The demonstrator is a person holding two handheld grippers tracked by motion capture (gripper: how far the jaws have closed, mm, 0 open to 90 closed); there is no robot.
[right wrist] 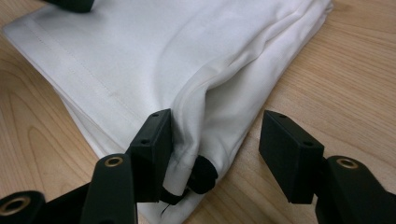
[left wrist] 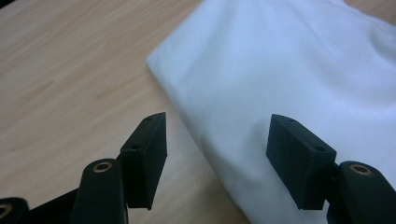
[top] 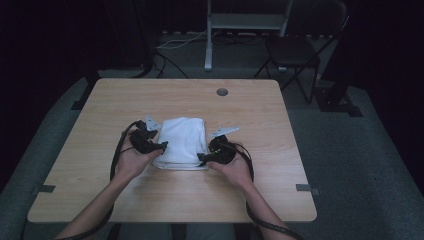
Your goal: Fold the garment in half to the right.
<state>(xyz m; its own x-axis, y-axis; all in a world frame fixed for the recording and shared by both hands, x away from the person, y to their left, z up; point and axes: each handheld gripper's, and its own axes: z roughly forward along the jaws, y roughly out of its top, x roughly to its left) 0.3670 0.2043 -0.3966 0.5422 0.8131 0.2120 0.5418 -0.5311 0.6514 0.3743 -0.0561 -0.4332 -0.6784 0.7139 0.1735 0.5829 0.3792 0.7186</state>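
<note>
Two tongs flank one folded white cloth point(top: 182, 142) that lies flat on the wooden surface point(top: 100, 125), a little toward the 6 o'clock side of its middle in the high view. The cloth is a thick rectangle of several layers, long axis running from 12 to 6 o'clock.

The left tongs point(top: 161, 146) sit at the cloth's 9 o'clock edge, near its 7 o'clock corner, held in the person's left hand point(top: 131, 161). In the left gripper view the left tongs point(left wrist: 217, 140) are spread wide: one jaw stands over bare wood, the other over the white fabric, with the cloth's folded edge running between them. Nothing is clamped there.

The right tongs point(top: 202, 157) sit at the cloth's 5 o'clock corner, held in the person's right hand point(top: 234, 167). In the right gripper view the right tongs point(right wrist: 215, 149) are also wide apart. One jaw touches the hemmed corner of the cloth point(right wrist: 154, 56), where the layers bunch up and a small dark tab point(right wrist: 201, 175) shows under the fabric; the other jaw stands clear over the wood, apart from the cloth. The stitched hem runs along the cloth's near edge in that view.

A round grommet point(top: 222, 92) sits in the surface toward 12 o'clock, well apart from the cloth.
</note>
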